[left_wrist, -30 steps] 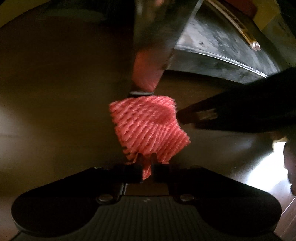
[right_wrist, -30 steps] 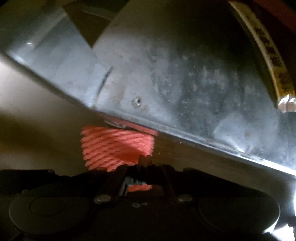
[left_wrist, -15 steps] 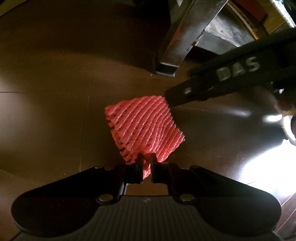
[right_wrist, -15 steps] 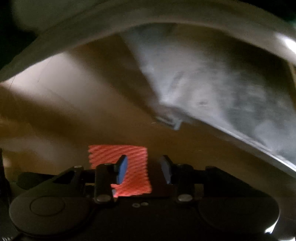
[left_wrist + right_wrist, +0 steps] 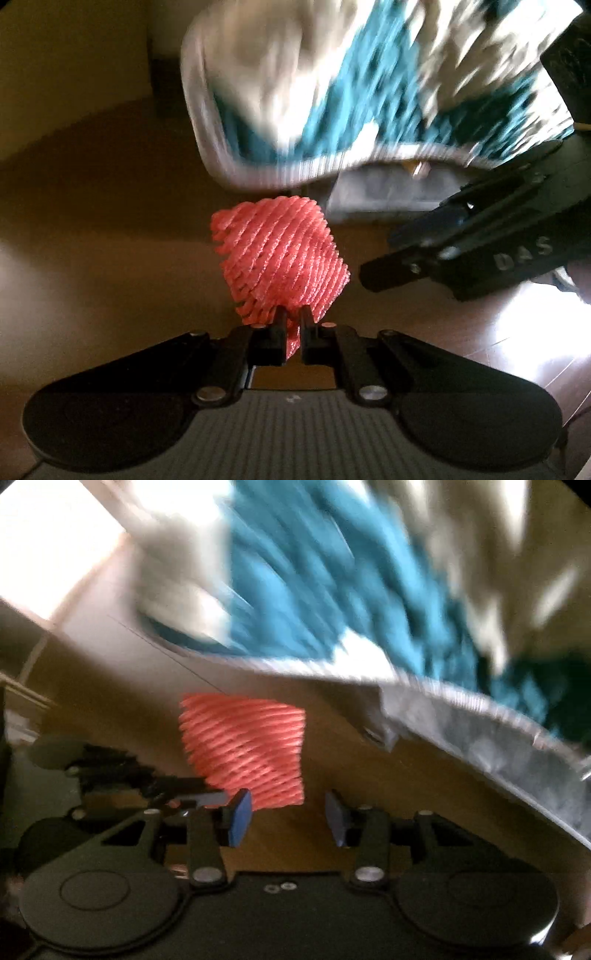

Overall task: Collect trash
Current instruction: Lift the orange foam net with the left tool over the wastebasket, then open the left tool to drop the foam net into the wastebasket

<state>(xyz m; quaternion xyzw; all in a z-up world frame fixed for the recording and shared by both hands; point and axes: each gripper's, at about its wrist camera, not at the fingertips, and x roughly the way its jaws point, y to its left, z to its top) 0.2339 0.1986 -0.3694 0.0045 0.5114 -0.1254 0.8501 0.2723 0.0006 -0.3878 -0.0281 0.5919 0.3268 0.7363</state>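
A red foam fruit net (image 5: 280, 258) is pinched by its lower corner in my left gripper (image 5: 291, 328), which is shut on it and holds it above the dark wooden floor. The net also shows in the right wrist view (image 5: 243, 749), just beyond my right gripper (image 5: 288, 816), which is open and empty with blue pads apart. In the left wrist view the right gripper (image 5: 461, 254) sits to the right of the net, not touching it.
A blurred white and teal patterned cloth (image 5: 369, 81) with a pale rim hangs above and behind the net; it also shows in the right wrist view (image 5: 351, 590). A grey metal surface (image 5: 498, 746) lies under its edge. Bright glare marks the floor (image 5: 535, 314) at right.
My right gripper let go of the net, opened and drew back. My left gripper kept the net and rose from under the metal furniture; the patterned cloth came into view.
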